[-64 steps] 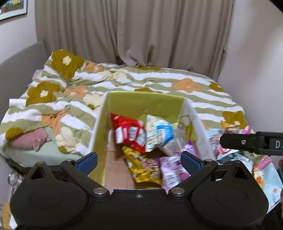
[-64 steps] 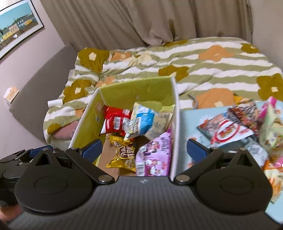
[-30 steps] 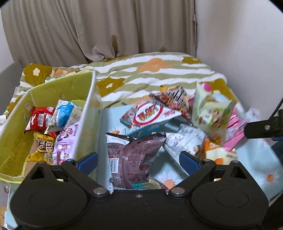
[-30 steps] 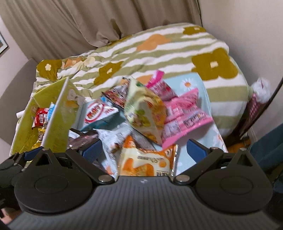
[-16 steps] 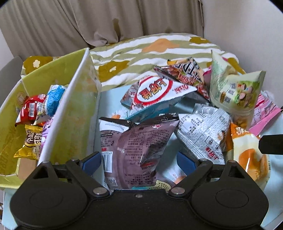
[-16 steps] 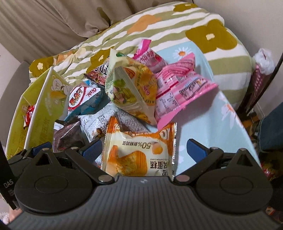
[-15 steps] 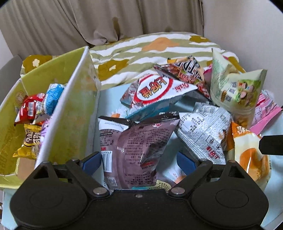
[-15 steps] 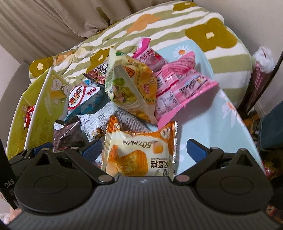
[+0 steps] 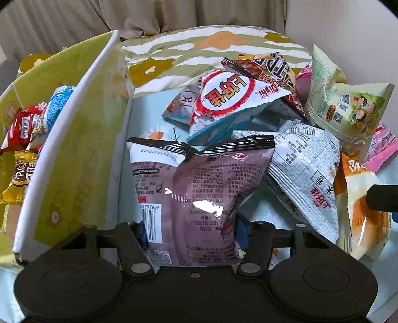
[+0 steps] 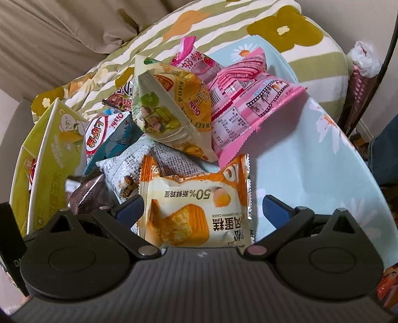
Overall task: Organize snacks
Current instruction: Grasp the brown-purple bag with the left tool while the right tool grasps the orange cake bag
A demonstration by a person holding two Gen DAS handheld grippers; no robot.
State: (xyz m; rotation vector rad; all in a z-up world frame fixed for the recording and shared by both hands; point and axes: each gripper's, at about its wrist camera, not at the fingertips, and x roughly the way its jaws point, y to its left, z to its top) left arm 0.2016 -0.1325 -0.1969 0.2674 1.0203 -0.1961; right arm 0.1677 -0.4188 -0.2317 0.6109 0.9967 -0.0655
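Left gripper (image 9: 190,232) pads behind brown bag (image 9: 199,198)

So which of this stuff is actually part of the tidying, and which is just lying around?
Part of the job:
- brown snack bag, left gripper closing on it
- orange cake packet between the open right gripper
- pink packet
- yellow-green box

Just lying about:
- flowered bedspread
- curtain

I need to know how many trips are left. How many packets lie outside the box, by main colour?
pink packets: 2
pale green bag: 1
orange cake packet: 1
silver packet: 1
mauve packet: 1
dark brown packet: 1
white-and-red packet: 1
Total in view: 8
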